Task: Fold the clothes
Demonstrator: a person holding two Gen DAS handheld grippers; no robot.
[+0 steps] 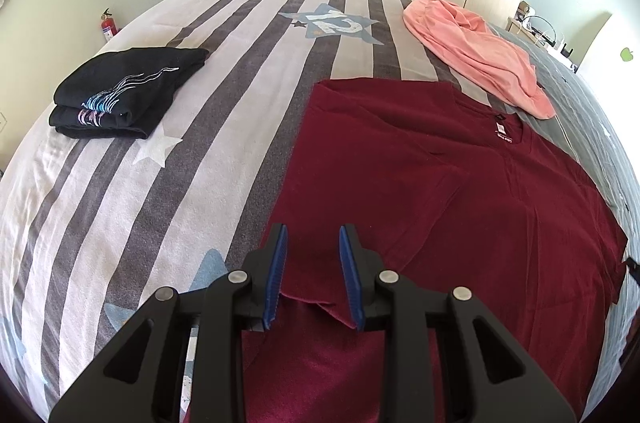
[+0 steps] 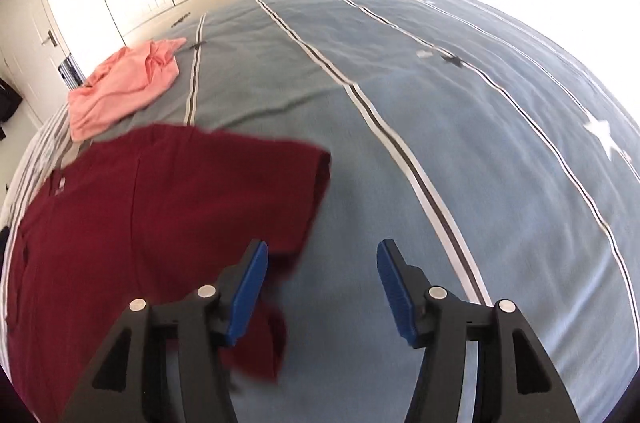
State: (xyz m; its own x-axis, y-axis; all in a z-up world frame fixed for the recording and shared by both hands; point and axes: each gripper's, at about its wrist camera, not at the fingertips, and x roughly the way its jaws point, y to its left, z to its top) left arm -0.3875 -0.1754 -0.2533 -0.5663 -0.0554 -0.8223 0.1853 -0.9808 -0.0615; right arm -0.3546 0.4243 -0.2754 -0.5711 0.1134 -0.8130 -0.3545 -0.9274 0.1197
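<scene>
Maroon T-shirt (image 1: 460, 191) lay spread flat on striped bedspread (image 1: 168, 183), centre-right of left wrist view, label at collar showing; likely laid out for folding. Left gripper (image 1: 313, 275) parted narrowly over hem, fabric edge between pads, no clamp seen. Right gripper (image 2: 322, 287) gaped wide, empty, beside sleeve (image 2: 304, 183). Black folded garment (image 1: 124, 91) upper left; pink garment (image 1: 476, 55) crumpled upper right, probably awaiting folding.

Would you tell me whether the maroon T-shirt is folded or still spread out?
Mostly spread: the maroon T-shirt lies flat on the bed, collar and sleeve showing, only its near hem turned over.
</scene>
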